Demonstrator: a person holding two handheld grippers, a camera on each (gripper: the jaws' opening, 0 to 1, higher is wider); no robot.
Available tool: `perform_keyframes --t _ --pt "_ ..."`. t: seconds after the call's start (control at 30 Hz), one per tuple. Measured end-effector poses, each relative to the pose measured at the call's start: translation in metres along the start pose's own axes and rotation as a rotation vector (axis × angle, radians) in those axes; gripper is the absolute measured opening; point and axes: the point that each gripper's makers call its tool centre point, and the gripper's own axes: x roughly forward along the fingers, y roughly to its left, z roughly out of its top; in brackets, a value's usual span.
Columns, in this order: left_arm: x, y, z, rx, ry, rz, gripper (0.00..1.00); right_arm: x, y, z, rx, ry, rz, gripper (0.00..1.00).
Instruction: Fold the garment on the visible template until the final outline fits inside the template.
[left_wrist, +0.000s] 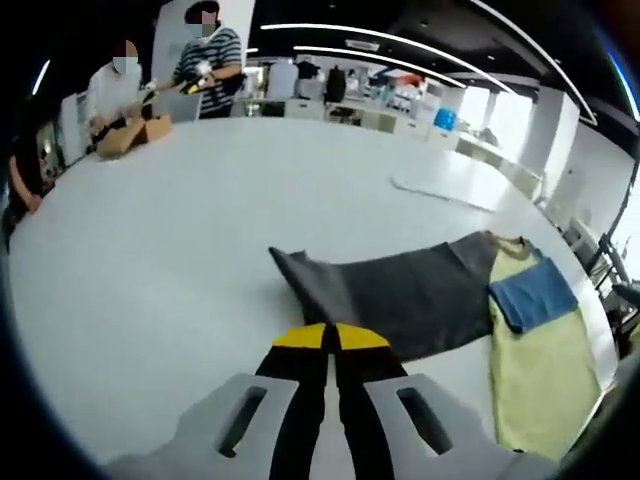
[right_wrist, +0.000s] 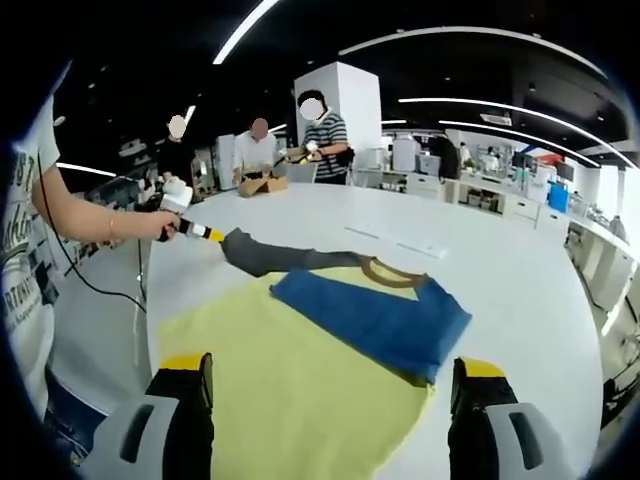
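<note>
Garment (right_wrist: 300, 390) of pale yellow cloth lies flat on a white counter (right_wrist: 500, 270), with a brown-edged neck opening at its far end. One blue sleeve (right_wrist: 375, 320) is folded across the chest, and a dark grey sleeve (right_wrist: 280, 258) stretches out sideways onto the bare counter.

In the right gripper view the left tool (right_wrist: 215, 235) is held out at the person's arm's length, its yellow-and-black tip at the cuff end of the grey sleeve; whether it grips the cloth cannot be told from here. In the left gripper view that same left tool (left_wrist: 331, 338) has its jaws pressed together, their yellow tips meeting above the near edge of the grey sleeve (left_wrist: 400, 295), with the yellow body (left_wrist: 540, 370) and blue fold (left_wrist: 535, 293) off to the right.

The right tool (right_wrist: 330, 385) is spread wide, its two jaws standing well apart on either side of the yellow cloth.

Three people (right_wrist: 320, 135) stand at the far end of the counter around a brown cardboard box (right_wrist: 262, 184). A pale strip (left_wrist: 440, 190) lies farther out on the counter.
</note>
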Motion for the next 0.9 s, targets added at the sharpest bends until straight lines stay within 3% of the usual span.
perform_keyframes --t 0.27,0.9 --pt "-0.003 -0.027 0.024 -0.006 -0.052 -0.069 0.0 -0.001 0.002 0.0 -0.005 -0.001 0.0 0.99" --pt "0.0 -0.097 0.067 0.101 -0.108 -0.204 0.0 -0.006 0.002 -0.002 -0.012 0.003 -0.011 0.99"
